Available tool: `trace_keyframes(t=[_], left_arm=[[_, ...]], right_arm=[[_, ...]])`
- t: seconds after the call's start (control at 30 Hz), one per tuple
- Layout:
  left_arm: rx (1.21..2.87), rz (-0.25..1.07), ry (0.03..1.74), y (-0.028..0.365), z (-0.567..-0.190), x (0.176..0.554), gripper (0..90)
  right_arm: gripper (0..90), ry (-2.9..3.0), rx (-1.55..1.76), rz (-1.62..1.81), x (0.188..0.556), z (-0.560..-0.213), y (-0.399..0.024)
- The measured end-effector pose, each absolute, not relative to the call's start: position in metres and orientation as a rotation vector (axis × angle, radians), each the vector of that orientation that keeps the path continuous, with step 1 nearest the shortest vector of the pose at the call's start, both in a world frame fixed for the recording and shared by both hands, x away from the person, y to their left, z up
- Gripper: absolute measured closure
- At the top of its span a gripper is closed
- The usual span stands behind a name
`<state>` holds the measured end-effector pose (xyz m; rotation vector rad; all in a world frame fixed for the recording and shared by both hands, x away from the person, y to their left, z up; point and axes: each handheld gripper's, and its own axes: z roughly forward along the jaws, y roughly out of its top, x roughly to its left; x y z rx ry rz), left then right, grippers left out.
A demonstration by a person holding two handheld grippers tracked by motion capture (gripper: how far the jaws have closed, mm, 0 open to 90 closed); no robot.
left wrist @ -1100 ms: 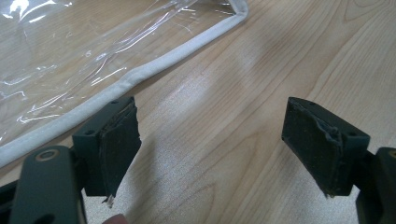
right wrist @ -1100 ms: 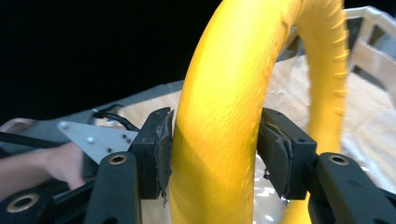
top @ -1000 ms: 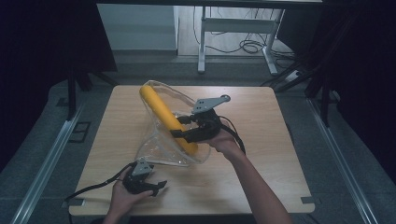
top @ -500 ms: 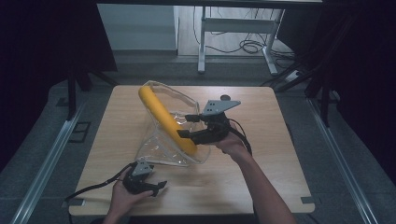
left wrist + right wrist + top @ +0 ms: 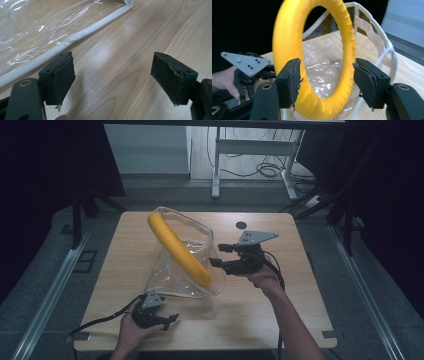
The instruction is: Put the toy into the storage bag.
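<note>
Both grippers stand open and empty: the right gripper (image 5: 221,256), its jaws just widened then eased in, hangs beside the yellow ring (image 5: 176,247) propped in the clear bag (image 5: 172,277), while the left gripper (image 5: 170,319) waits near its hem, seemingly to steady it.

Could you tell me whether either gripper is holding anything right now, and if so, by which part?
Nothing is held. The right gripper is open beside the yellow ring; the left gripper is open over bare table.

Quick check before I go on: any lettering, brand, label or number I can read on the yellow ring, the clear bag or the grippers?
None: no readable text in any view.
Yellow ring: plain ribbed surface, no print.
Clear bag: bare plastic with white piping, no label.
Right gripper and left gripper: black, unmarked; the grey plate carries only screws.
</note>
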<state>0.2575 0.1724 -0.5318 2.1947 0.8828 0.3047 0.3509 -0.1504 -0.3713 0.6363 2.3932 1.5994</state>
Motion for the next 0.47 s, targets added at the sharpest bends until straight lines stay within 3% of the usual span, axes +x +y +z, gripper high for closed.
trace_keyframes(t=[0.47], left_arm=[[2.196,0.311,0.879,0.1730,-0.5312,0.2577,19.0]], right_arm=[[38.1,2.389,0.648,1.577,0.3519,-0.3788,-0.1554]])
